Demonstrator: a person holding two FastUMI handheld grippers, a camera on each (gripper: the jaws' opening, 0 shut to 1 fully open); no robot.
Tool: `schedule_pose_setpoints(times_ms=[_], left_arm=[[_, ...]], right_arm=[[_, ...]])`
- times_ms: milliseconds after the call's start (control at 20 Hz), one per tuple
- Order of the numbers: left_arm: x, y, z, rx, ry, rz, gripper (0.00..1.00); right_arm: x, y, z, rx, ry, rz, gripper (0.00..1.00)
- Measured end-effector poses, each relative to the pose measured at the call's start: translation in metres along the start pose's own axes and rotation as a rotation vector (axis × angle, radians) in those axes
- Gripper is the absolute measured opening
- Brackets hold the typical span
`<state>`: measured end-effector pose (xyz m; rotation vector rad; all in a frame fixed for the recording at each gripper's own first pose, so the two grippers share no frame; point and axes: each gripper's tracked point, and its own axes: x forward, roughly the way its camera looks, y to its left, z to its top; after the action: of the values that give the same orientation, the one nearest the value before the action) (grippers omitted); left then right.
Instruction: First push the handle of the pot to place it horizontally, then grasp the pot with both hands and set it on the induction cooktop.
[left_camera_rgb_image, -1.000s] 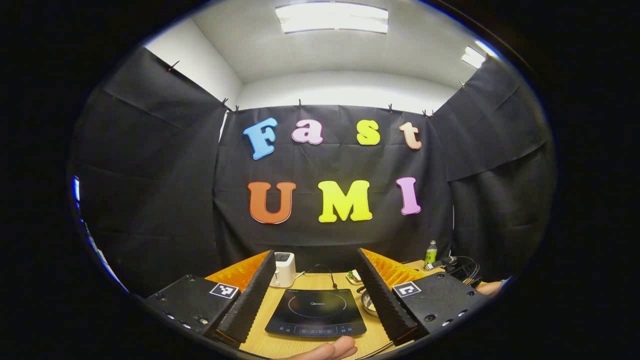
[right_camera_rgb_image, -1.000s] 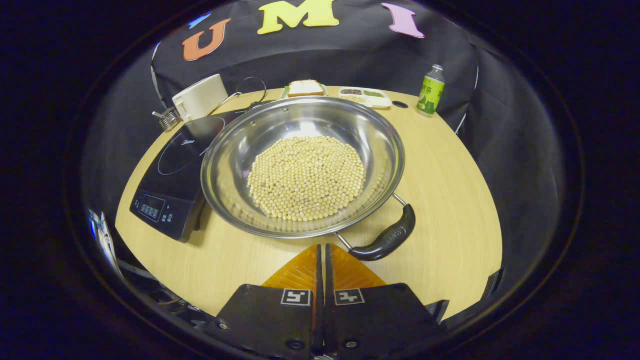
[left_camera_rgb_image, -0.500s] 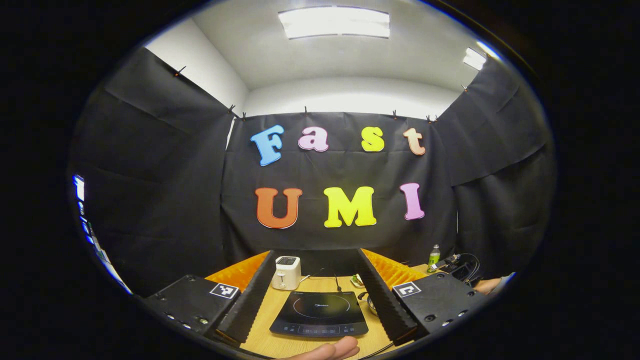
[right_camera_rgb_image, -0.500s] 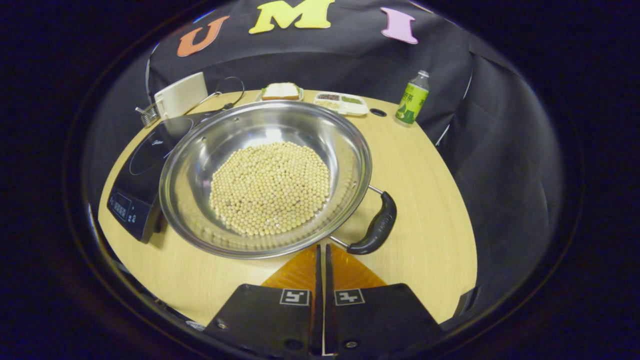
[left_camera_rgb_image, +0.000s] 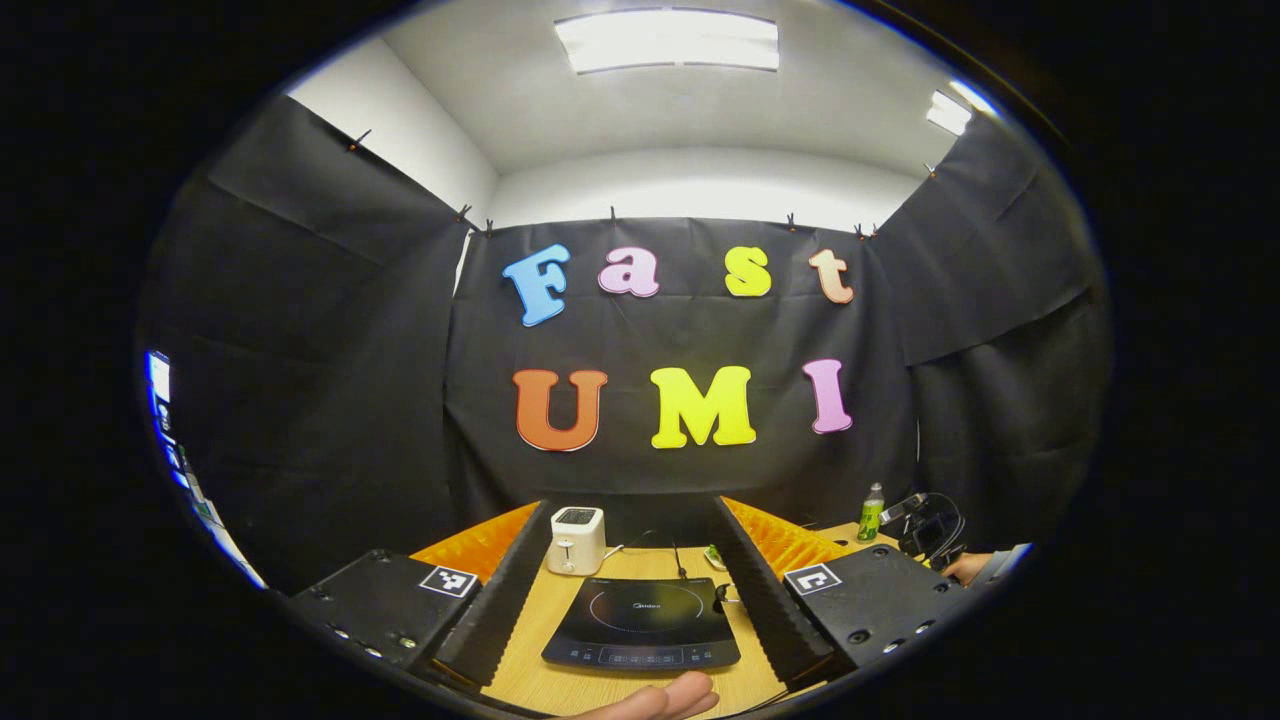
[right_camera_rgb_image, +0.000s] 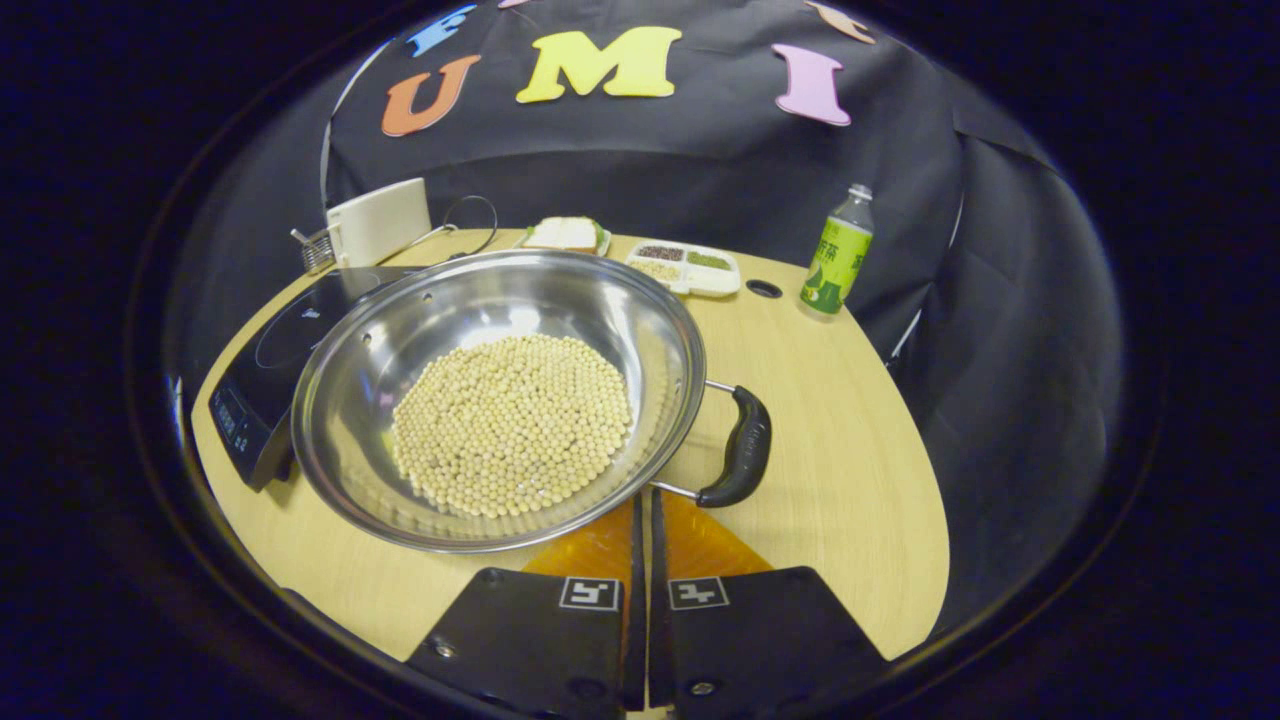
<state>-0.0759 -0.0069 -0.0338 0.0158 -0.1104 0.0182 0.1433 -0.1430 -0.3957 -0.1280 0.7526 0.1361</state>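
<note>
A steel pot (right_camera_rgb_image: 672, 345) full of pale beans sits on the wooden table in the right gripper view. Its black handle (right_camera_rgb_image: 743, 452) points to the right. My right gripper (right_camera_rgb_image: 643, 502) is shut with nothing in it, its tips at the pot's near rim, just left of the handle's near end. The black induction cooktop (right_camera_rgb_image: 262, 372) lies left of the pot, which overlaps its edge. In the left gripper view, my left gripper (left_camera_rgb_image: 630, 505) hangs open above the table's near side, and the cooktop (left_camera_rgb_image: 640, 625) shows between its fingers.
A white toaster (right_camera_rgb_image: 378, 220), a plate with bread (right_camera_rgb_image: 562, 235) and a divided white tray (right_camera_rgb_image: 685, 268) stand at the table's back. A green bottle (right_camera_rgb_image: 836, 256) stands at the back right beside a hole (right_camera_rgb_image: 763, 289). A hand (left_camera_rgb_image: 660, 700) shows below the cooktop.
In the right gripper view the pot's handle has swung from the lower right to the right side, and the pot has shifted left. The left gripper view has drifted slightly; its fingers stay open.
</note>
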Motion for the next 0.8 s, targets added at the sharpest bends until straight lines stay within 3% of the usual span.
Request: schedule_pose_setpoints(times_ms=[200, 450, 600, 800], left_arm=[[0.012, -0.003, -0.017, -0.006, 0.049, -0.01, 0.95], [0.037, -0.018, -0.043, -0.089, 0.119, -0.064, 0.95], [0.059, -0.017, -0.049, -0.068, 0.119, -0.054, 0.95], [0.083, -0.03, -0.076, -0.083, 0.18, -0.096, 0.95]], right_arm=[[0.01, -0.005, 0.004, -0.028, -0.029, 0.015, 0.02], [0.024, -0.008, 0.017, -0.075, -0.072, 0.012, 0.04], [0.03, -0.01, 0.018, -0.059, -0.08, 0.007, 0.04], [0.021, -0.011, 0.018, -0.063, -0.082, 0.001, 0.06]])
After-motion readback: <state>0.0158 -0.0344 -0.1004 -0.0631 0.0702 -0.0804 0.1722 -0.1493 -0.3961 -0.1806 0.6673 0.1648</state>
